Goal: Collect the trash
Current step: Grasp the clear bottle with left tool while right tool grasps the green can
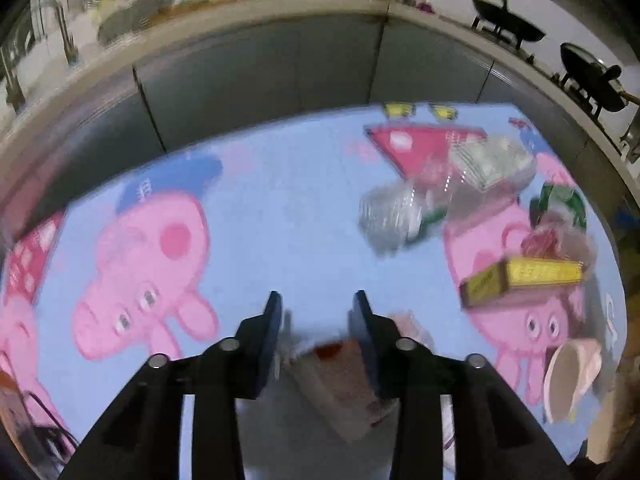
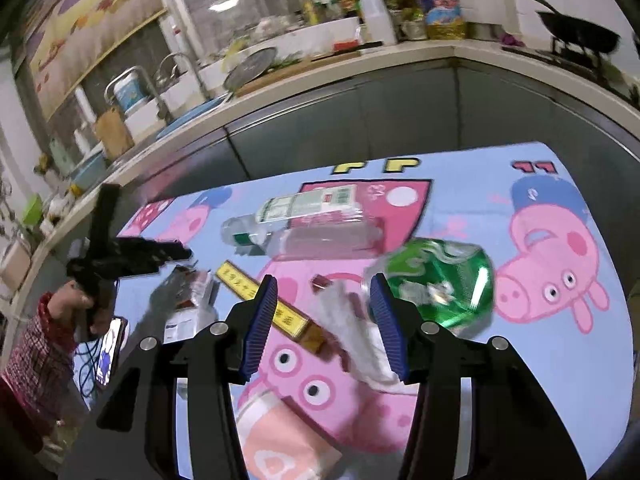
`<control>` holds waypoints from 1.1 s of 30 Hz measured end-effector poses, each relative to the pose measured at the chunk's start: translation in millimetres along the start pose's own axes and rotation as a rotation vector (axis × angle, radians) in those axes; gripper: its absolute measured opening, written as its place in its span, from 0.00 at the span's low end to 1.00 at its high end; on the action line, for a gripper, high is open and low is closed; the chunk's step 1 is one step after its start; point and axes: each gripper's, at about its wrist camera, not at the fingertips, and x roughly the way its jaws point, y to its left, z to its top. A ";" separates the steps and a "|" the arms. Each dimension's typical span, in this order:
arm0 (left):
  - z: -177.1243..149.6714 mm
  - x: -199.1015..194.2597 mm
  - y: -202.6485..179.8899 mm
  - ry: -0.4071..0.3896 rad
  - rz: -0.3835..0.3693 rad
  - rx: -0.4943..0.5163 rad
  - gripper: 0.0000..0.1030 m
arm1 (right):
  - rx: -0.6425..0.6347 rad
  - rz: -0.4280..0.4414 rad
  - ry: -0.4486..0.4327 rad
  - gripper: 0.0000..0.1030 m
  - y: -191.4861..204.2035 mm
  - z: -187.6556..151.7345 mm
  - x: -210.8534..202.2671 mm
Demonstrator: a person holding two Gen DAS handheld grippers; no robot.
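Observation:
Trash lies on a table under a blue pig-print cloth (image 2: pixel 460 216). Two clear plastic bottles (image 2: pixel 304 224) lie near the far side. A green crumpled wrapper (image 2: pixel 444 280), a yellow-brown box (image 2: pixel 288 312), a white tissue (image 2: pixel 356 332) and a pink paper cup (image 2: pixel 280 436) lie nearer. My right gripper (image 2: pixel 324 320) is open above the tissue. My left gripper (image 1: pixel 316 320) is shut on a crumpled clear snack wrapper (image 1: pixel 340 376), also seen from the right wrist view (image 2: pixel 192 292). The left wrist view also shows the bottles (image 1: pixel 436 188), box (image 1: pixel 520 280) and cup (image 1: pixel 572 376).
A kitchen counter (image 2: pixel 400 56) with grey cabinet doors runs behind the table, holding a sink, bottles and a wok (image 2: pixel 576 36). A phone (image 2: pixel 108 352) with a cable lies at the table's left edge. The person's sleeve (image 2: pixel 36 352) shows at the left.

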 end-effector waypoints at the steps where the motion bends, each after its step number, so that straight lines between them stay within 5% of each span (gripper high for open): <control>1: 9.7 -6.2 -3.5 -0.028 0.014 0.016 0.65 | 0.019 -0.002 -0.003 0.47 -6.0 -2.2 -1.6; 2: 20.3 -10.8 -9.8 -0.057 0.033 0.039 0.85 | 0.045 -0.002 -0.005 0.48 -13.4 -6.4 -3.7; 3: 30.0 -11.8 -14.4 -0.074 0.040 0.056 0.88 | 0.063 -0.002 -0.005 0.48 -18.5 -9.7 -4.8; 9: 86.3 11.7 -94.1 -0.078 -0.004 0.299 0.91 | 0.206 -0.004 -0.019 0.48 -53.8 -41.8 -19.5; 15: 97.3 78.3 -159.6 0.081 0.022 0.548 0.92 | 0.302 -0.016 -0.036 0.48 -86.0 -66.9 -37.3; 20: 97.8 90.2 -163.8 0.089 0.018 0.559 0.67 | 0.314 -0.007 0.004 0.48 -96.5 -78.6 -26.4; 23: 97.5 79.2 -157.8 0.058 -0.002 0.535 0.60 | 0.325 0.000 0.009 0.48 -100.8 -76.8 -17.3; 33: 100.5 -0.6 -111.2 -0.134 -0.028 0.341 0.58 | 0.626 0.185 0.014 0.47 -150.9 -57.6 23.8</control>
